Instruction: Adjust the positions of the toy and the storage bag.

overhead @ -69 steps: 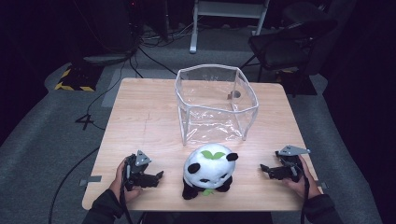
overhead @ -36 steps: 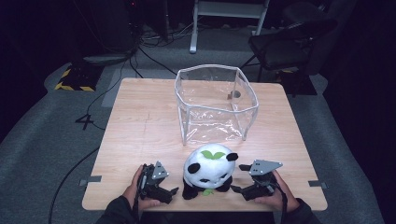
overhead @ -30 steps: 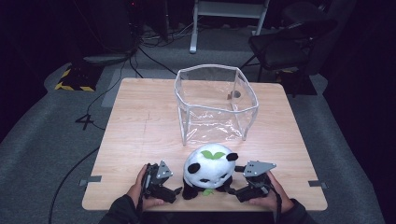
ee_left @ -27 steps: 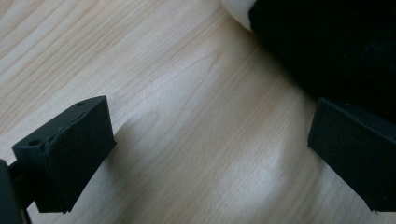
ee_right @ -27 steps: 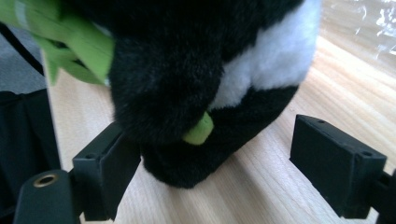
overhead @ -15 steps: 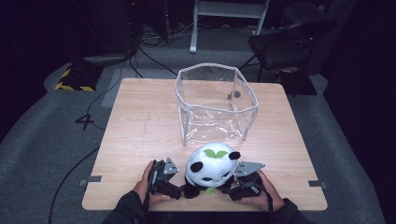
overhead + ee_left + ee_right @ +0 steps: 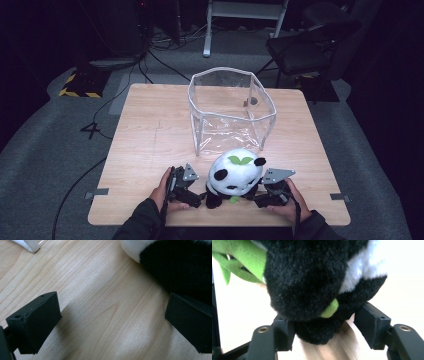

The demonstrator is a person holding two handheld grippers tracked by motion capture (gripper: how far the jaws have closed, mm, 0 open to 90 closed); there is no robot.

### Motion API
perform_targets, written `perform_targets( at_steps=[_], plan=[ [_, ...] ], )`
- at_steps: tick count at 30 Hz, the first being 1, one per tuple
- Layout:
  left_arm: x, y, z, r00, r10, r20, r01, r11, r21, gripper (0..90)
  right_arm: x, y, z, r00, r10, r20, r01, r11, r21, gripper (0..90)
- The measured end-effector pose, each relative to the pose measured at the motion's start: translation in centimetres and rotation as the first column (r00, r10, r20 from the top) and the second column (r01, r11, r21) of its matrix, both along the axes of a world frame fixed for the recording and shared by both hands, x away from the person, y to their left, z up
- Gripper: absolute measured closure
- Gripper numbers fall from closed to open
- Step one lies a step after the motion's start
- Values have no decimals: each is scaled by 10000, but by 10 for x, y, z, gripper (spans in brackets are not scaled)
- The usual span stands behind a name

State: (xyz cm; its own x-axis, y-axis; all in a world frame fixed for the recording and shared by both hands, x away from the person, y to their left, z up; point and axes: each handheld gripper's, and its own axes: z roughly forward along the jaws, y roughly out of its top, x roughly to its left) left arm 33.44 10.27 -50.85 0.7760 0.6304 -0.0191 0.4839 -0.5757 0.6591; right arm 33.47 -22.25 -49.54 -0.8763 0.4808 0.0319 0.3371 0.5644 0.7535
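A black-and-white panda plush [image 7: 235, 175] with a green sprout on its head sits near the table's front edge. My left gripper [image 7: 200, 196] lies at its left side, open wide over bare wood [image 7: 112, 322]. The panda's black limb [image 7: 180, 267] lies against the right-hand jaw, outside the gap. My right gripper [image 7: 257, 200] is at the panda's right side. Its jaws have just been closing around a black paw [image 7: 319, 332]. One pad touches the fur and a slit of wood still shows beside the other, so it stands open [image 7: 324, 332].
A clear plastic bin [image 7: 230, 107] stands open-topped just behind the panda, at the middle of the wooden table [image 7: 150, 125]. The table's front edge runs close under both hands. A dark chair [image 7: 310, 45] and cables lie on the floor beyond.
Both hands have slid in from the sides until the grippers sit against the panda. The right hand has also dropped slightly.
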Motion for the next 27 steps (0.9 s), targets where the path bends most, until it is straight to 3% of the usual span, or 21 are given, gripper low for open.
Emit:
perform_targets(
  at_steps=[6,12,27],
  plan=[
    [-1,2,0,10000,98,-20,-98,9999,22,5,6,-11,0,9994,-214,-269,218,9996,167,486],
    [-3,4,0,9998,218,-3,-218,9998,17,5,9,-18,0,9980,-592,-212,597,9980,198,571],
    [-3,4,0,9997,246,-14,-246,9997,6,5,17,-34,2,9933,-1154,-101,1154,9933,37,615]
  ],
)
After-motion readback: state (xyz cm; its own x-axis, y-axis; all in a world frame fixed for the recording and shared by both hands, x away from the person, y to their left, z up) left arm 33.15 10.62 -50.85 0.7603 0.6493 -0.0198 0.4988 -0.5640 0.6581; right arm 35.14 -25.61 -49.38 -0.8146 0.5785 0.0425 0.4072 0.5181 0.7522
